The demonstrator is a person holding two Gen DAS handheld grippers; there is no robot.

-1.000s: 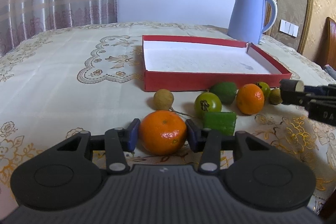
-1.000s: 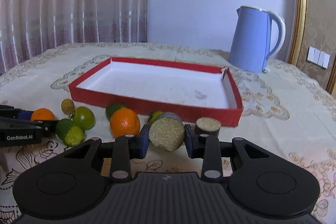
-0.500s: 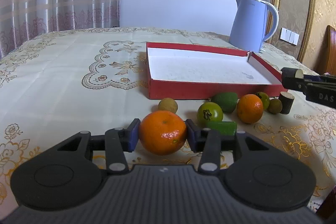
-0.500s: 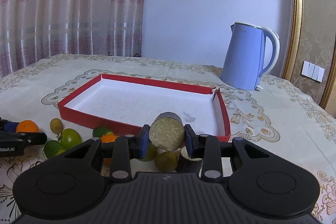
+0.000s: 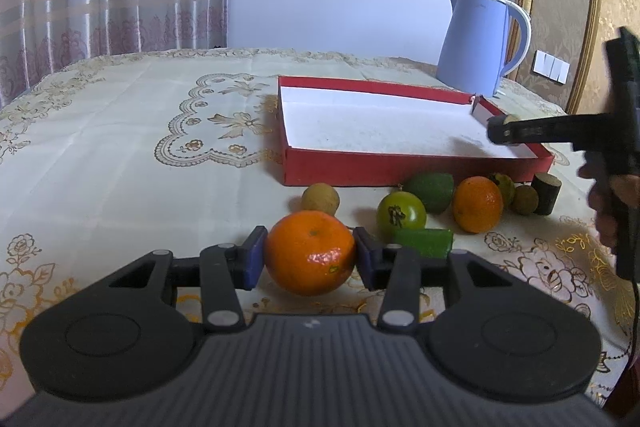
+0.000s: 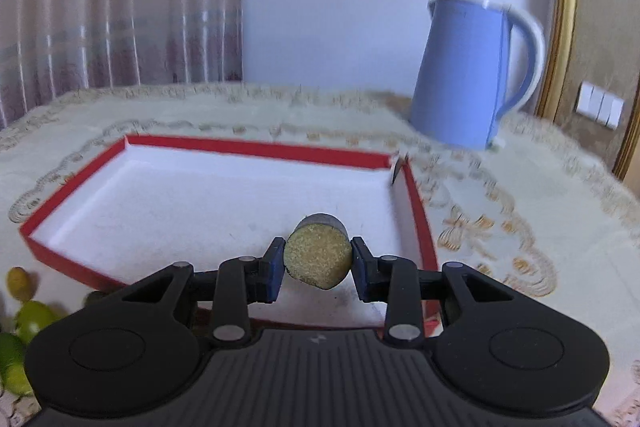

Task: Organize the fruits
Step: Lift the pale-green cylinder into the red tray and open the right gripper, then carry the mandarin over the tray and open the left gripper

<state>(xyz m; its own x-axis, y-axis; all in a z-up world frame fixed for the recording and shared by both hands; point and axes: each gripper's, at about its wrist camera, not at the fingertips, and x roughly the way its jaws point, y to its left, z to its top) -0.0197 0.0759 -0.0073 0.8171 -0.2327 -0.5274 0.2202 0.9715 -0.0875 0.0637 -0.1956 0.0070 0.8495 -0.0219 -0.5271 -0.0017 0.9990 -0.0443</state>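
Gripping an orange (image 5: 310,253) at six o'clock, the left gripper (image 5: 310,259) holds it low over the surface (image 5: 120,167); only this view shows loose fruits (image 5: 478,203) behind, toward two o'clock. The right gripper (image 6: 318,263) clamps a cut brown cylinder (image 6: 317,254) over the red tray (image 6: 256,147). At one o'clock stands a blue kettle (image 6: 464,75).
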